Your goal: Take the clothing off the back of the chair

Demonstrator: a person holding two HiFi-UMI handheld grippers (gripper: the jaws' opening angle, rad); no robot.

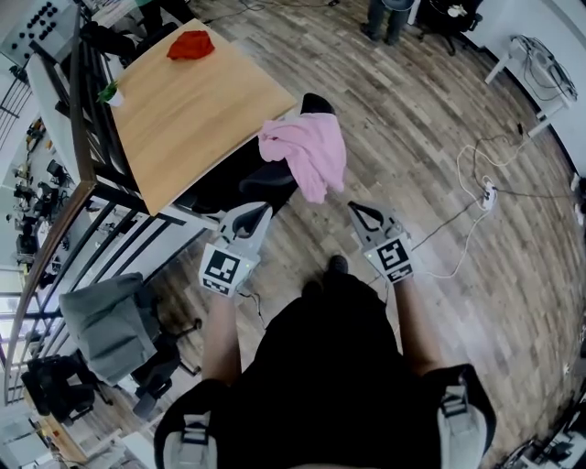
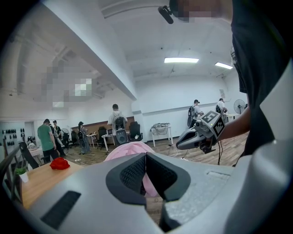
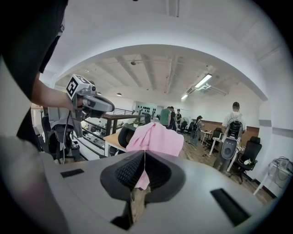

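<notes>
Far left in the head view, a dark railing (image 1: 87, 197) runs along the table's side, w/ a grey garment (image 1: 108, 321) lying over a second chair low down beside it. Next comes the wooden table (image 1: 192, 110), w/ a small potted plant (image 1: 112, 92) at its left edge and a red cloth (image 1: 190, 44) nr the far end. A black chair (image 1: 240, 181) stands just beside the table's near edge. The pink clothing (image 1: 307, 151) hangs draped over the chair back, one fold dropping down the near side; neither tool touches it.

The left gripper (image 1: 254, 211) sits just short of the chair, below the clothing and pointing toward it. Its fingers are pressed together w/ nothing btwn them. The left gripper view shows the pads meeting along one seam, the pink fabric beyond the tips, and the table & red cloth off to the left.

The right gripper (image 1: 359, 207) is about level w/ the other, just right of the hanging fold, near it but apart. Its jaws are likewise closed and empty. In the right gripper view the pads lie flush, and the clothing shows behind them on the chair back.

Further right, a white power strip (image 1: 488, 194) w/ cable lies on the wood floor (image 1: 439, 110). A person's legs (image 1: 385, 18) show at the top edge.
</notes>
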